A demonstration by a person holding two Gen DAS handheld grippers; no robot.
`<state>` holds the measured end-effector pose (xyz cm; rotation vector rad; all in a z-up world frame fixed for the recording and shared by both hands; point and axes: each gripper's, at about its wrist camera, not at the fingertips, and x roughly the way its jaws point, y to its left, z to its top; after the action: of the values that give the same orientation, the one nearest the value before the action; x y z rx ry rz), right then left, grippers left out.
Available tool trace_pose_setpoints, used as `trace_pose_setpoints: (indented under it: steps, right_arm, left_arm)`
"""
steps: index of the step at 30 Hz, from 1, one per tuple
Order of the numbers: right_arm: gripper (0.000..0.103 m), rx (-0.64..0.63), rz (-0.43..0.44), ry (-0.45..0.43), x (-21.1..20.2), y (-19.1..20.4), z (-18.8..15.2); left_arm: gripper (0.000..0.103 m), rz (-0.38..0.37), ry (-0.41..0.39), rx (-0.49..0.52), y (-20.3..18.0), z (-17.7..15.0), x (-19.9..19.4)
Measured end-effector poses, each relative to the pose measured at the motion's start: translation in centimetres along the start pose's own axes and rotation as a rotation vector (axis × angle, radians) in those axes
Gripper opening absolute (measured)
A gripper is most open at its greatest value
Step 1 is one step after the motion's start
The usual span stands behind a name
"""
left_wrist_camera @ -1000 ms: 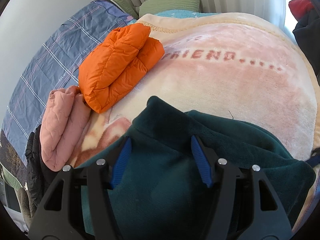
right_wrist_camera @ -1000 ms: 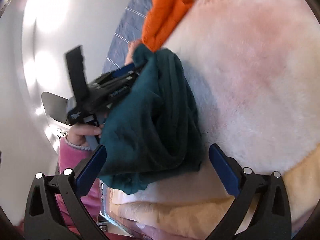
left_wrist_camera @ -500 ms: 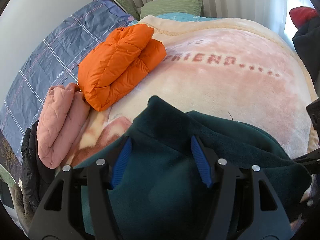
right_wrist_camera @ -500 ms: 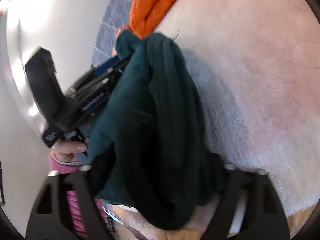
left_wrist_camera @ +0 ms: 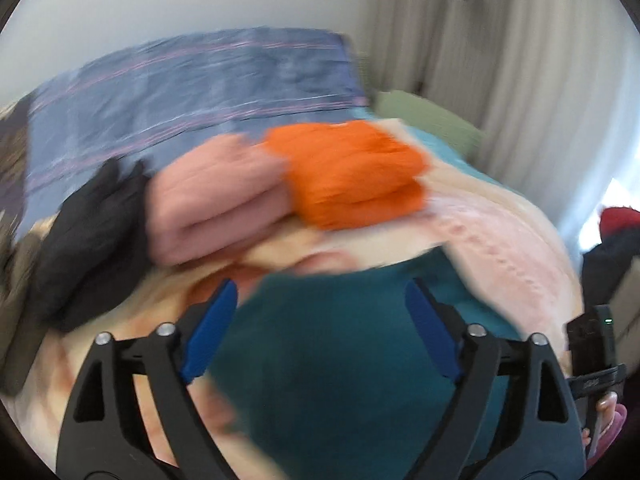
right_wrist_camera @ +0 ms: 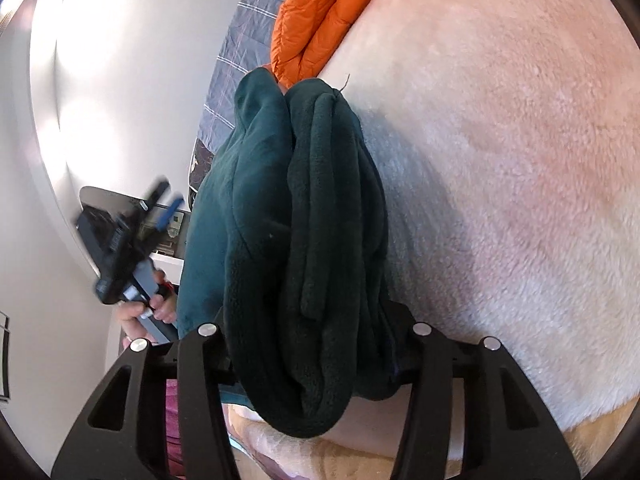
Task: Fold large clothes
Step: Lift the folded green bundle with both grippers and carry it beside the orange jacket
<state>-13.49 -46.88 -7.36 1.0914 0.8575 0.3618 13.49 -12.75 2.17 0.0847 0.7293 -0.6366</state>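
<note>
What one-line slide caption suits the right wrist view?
Right gripper closing on a folded dark green fleece atop a pink blanket, orange jacket beyond.

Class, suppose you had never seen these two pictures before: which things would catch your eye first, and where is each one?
The bright orange puffer jacket, folded at the far side of the fleecy pink blanket, beside a folded pink jacket. Nearest, the dark green fleece lies bunched on the blanket, its near end between the right gripper jaws, which are closing on it.
</note>
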Motion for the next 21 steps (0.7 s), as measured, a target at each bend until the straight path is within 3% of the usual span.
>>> trace_pose_setpoints:
  steps: [3,5,7,10,14,17,19,21]
  right_arm:
    - [0.054,-0.007,-0.002,-0.003,0.1,-0.1,0.0]
    - [0.054,-0.009,-0.003,-0.004,0.2,0.0,0.0]
    - [0.055,-0.010,-0.008,-0.004,0.2,0.1,0.0]
    - [0.056,-0.012,-0.020,-0.008,0.4,0.1,0.1]
    - [0.058,-0.011,-0.020,-0.009,0.6,0.1,0.2]
    - [0.059,-0.042,-0.036,-0.011,1.0,0.7,0.4]
    - [0.050,-0.093,-0.052,-0.022,1.0,1.7,0.4]
    - [0.043,-0.135,-0.057,-0.044,0.4,3.2,0.3]
  left_arm:
    - [0.090,-0.048,0.053,-0.233,6.3,-2.5,0.3]
    - [0.091,-0.187,0.096,-0.411,9.4,-4.4,1.6]
    - [0.093,-0.310,0.124,-0.496,10.4,-5.5,3.2]
    - [0.101,-0.361,0.185,-0.484,9.5,-6.5,5.6]
    - [0.101,-0.507,0.188,-0.574,10.2,-7.6,8.2]
    - [0.101,-0.560,0.166,-0.599,10.0,-7.9,9.4]
    - [0.089,-0.581,0.127,-0.598,9.2,-7.7,9.5]
    - [0.070,-0.571,0.080,-0.586,8.1,-6.9,8.6]
